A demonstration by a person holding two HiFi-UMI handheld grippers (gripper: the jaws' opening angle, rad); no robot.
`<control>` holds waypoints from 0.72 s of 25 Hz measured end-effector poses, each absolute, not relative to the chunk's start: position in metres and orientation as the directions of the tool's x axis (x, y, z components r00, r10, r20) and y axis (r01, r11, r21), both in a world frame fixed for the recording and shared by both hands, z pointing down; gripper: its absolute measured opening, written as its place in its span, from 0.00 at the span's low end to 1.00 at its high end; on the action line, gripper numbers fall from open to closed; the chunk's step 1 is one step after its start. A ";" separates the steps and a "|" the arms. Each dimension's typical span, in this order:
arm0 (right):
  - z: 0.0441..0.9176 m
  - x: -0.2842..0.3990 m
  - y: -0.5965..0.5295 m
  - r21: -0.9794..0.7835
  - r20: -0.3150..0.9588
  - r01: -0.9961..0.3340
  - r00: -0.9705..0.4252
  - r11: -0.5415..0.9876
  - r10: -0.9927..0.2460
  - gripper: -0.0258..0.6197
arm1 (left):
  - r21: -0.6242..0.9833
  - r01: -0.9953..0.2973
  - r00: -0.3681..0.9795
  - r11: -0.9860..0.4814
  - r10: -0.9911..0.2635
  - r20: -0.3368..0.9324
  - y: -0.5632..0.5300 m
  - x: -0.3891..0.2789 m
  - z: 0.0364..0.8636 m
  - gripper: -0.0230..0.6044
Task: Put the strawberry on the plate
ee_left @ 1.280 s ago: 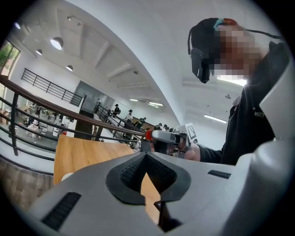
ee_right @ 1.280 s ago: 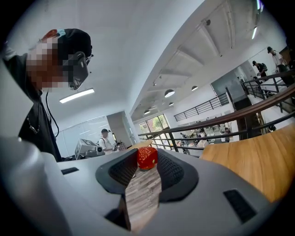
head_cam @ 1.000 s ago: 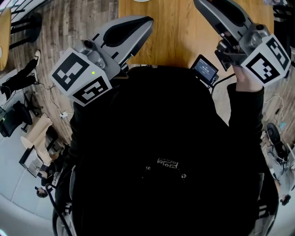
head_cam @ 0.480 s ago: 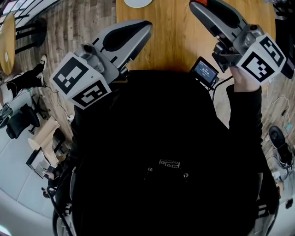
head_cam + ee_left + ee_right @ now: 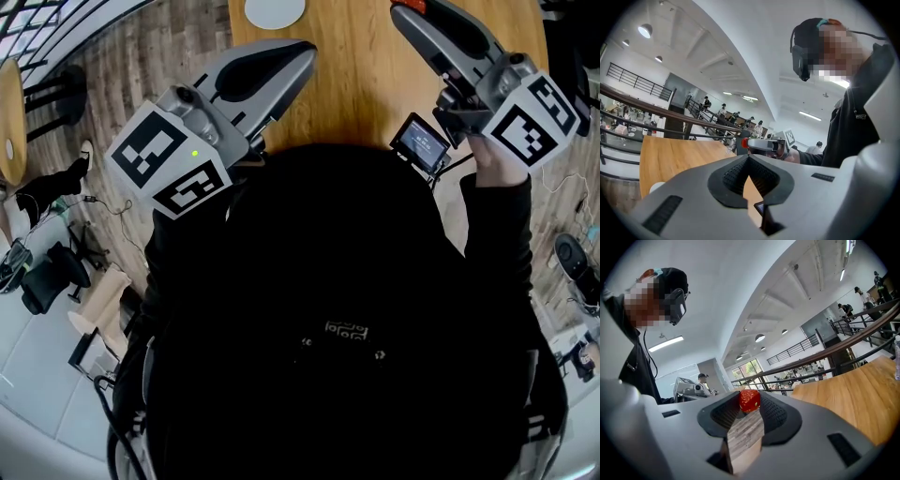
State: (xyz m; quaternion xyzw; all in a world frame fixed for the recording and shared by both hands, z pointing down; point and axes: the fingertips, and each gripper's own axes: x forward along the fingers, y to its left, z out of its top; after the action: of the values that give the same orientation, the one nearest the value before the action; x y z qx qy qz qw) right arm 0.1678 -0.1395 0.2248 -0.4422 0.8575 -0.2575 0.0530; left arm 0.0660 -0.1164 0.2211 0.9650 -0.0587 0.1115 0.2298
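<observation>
The right gripper is pinching the strawberry between the tips of its two jaws. The dark, ribbed pads are pressing on either side of it, and the jaws are standing a narrow way apart around the fruit. The strawberry is a small, glossy red lump with a finely speckled skin. In the head view it is showing as a red spot at the far tip of this gripper, raised over the right part of the table.

The left gripper is holding nothing. Its smooth grey jaws are meeting at the tips, leaving only a slim triangular gap between the textured black pads further back. In the head view it is reaching over the near left edge of the table.

The table is showing a smooth, warm wood grain. The plate, a flat, pale round disc, is lying on it at the far side, cut by the frame edge. It is lying beyond the left gripper and well to the left of the strawberry.

Each gripper is carrying a white cube printed with black square markers. A small dark screen is glowing at the near table edge, under the right gripper. The person's black garment is filling the near half of the head view.
</observation>
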 end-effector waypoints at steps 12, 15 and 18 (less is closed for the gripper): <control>0.234 0.153 -0.168 -0.476 0.198 -0.744 -0.610 0.468 -0.767 0.26 | 0.447 -0.137 0.971 -0.884 -0.031 0.236 -0.127 0.054 0.238 0.04; 0.233 0.143 -0.171 -0.481 0.209 -0.740 -0.618 0.471 -0.758 0.26 | 0.473 -0.153 0.972 -0.868 -0.047 0.229 -0.130 0.042 0.237 0.04; 0.230 0.125 -0.184 -0.470 0.228 -0.741 -0.627 0.480 -0.745 0.26 | 0.498 -0.165 0.974 -0.851 -0.061 0.218 -0.140 0.024 0.236 0.04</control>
State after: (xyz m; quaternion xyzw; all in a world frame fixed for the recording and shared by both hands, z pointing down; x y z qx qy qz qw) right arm 0.1254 -0.1837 0.2300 -0.4319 0.8601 -0.2714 0.0036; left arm 0.0240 -0.1395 0.2360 0.9572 -0.0589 0.0976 0.2662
